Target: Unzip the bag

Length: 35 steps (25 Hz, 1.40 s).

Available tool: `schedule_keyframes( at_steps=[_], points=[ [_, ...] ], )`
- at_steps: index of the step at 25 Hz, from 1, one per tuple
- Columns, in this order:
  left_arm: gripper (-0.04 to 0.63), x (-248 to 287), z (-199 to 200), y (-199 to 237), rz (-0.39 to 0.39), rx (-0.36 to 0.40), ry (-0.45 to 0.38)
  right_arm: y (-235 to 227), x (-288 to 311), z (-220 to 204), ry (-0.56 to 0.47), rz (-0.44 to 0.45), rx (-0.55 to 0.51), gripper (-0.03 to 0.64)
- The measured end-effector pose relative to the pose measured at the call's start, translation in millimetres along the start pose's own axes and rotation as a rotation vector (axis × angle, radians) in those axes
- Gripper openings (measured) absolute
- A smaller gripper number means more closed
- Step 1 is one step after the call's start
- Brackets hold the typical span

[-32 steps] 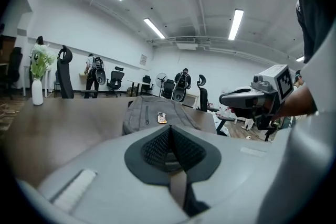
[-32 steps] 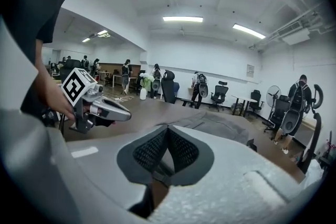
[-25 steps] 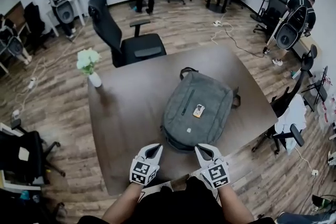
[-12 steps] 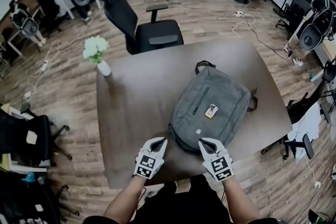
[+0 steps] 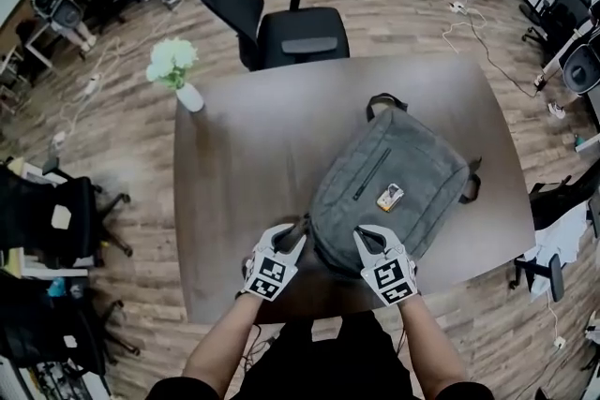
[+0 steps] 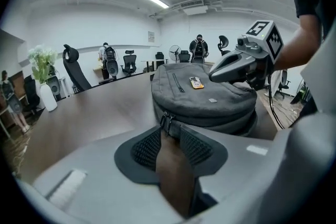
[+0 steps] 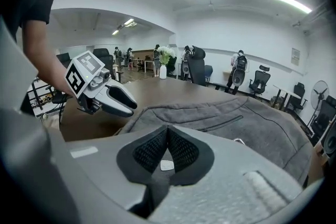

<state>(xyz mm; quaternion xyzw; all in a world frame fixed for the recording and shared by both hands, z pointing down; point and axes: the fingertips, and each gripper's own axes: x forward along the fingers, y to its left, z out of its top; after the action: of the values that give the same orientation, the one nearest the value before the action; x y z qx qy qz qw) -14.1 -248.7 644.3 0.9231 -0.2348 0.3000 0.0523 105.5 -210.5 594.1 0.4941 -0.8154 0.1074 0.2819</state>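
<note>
A grey backpack lies flat on the dark wooden table, its rounded end toward me and a small yellow tag on top. My left gripper is at the bag's near left edge. Its jaws are opening, and in the left gripper view the gripper shows a gap, with the zipper pulls just at the tips and not pinched. My right gripper is shut and empty, hovering over the bag's near end.
A white vase of pale flowers stands at the table's far left corner. A black office chair faces the far edge. The table's front edge is just under my hands. People and more chairs stand far back in the room.
Both grippers have moved forward from the table's front edge to the bag's near end. The left jaws, shut before, now stand apart.
</note>
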Motion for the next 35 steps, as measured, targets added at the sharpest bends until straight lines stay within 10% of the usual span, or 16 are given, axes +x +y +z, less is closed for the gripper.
schedule_keyframes(
  at_steps=[16, 35],
  points=[
    [0.027, 26.6, -2.9, -2.8, -0.052, 0.073, 0.113, -10.1, 46.0, -0.8, 0.04, 0.12, -0.009, 0.006],
    [0.025, 29.6, -0.6, -11.4, -0.211, 0.053, 0.121, -17.0, 112.0, 17.9, 0.142, 0.207, 0.007, 0.268]
  ],
)
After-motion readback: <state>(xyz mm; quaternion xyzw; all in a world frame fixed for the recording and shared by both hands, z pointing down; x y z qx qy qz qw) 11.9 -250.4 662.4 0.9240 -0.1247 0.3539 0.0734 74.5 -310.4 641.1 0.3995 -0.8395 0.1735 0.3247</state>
